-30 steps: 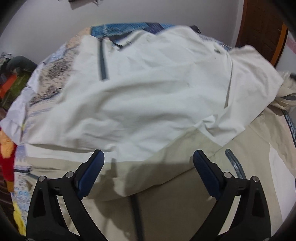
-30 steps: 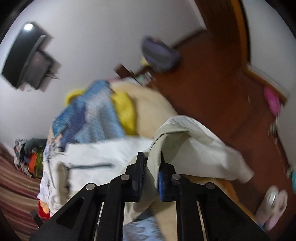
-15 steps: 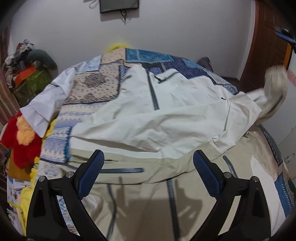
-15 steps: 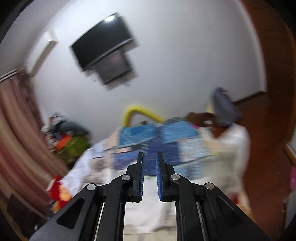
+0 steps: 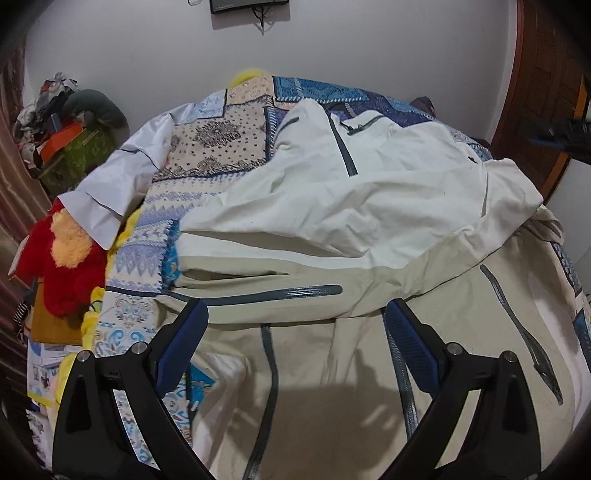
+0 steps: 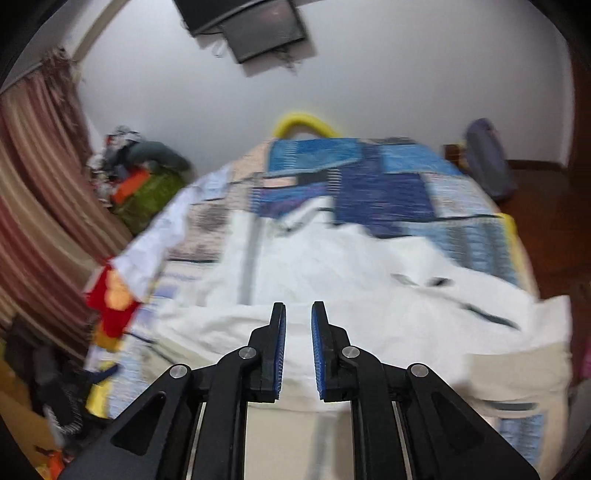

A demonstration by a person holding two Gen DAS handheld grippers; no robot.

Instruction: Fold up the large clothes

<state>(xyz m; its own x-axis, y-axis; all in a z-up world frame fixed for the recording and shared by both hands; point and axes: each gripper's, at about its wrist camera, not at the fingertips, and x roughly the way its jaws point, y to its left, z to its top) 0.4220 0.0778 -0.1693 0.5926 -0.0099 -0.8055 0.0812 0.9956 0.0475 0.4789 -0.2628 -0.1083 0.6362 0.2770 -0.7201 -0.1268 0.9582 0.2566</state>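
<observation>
A large jacket (image 5: 369,206), white on top and beige below with grey-blue zips, lies spread on a patchwork bedspread (image 5: 221,147). Its white half is folded over the beige half. My left gripper (image 5: 295,332) hangs wide open above the beige part near the horizontal zip, holding nothing. In the blurred right wrist view the jacket (image 6: 332,280) lies ahead, and my right gripper (image 6: 298,332) is above its near edge. Its blue pads are drawn almost together with nothing between them. A dark shape at the right edge of the left wrist view may be that gripper.
A red and orange plush toy (image 5: 62,258) and a white cloth (image 5: 122,184) hang off the bed's left side. A cluttered pile (image 5: 74,136) stands by a striped curtain (image 6: 33,184). A screen (image 6: 258,29) hangs on the wall; a dark backpack (image 6: 487,158) sits on the wooden floor.
The right gripper let go of the jacket flap it was shut on, then swung and rolled round to face the bed. The left gripper pulled back and rose, staying open.
</observation>
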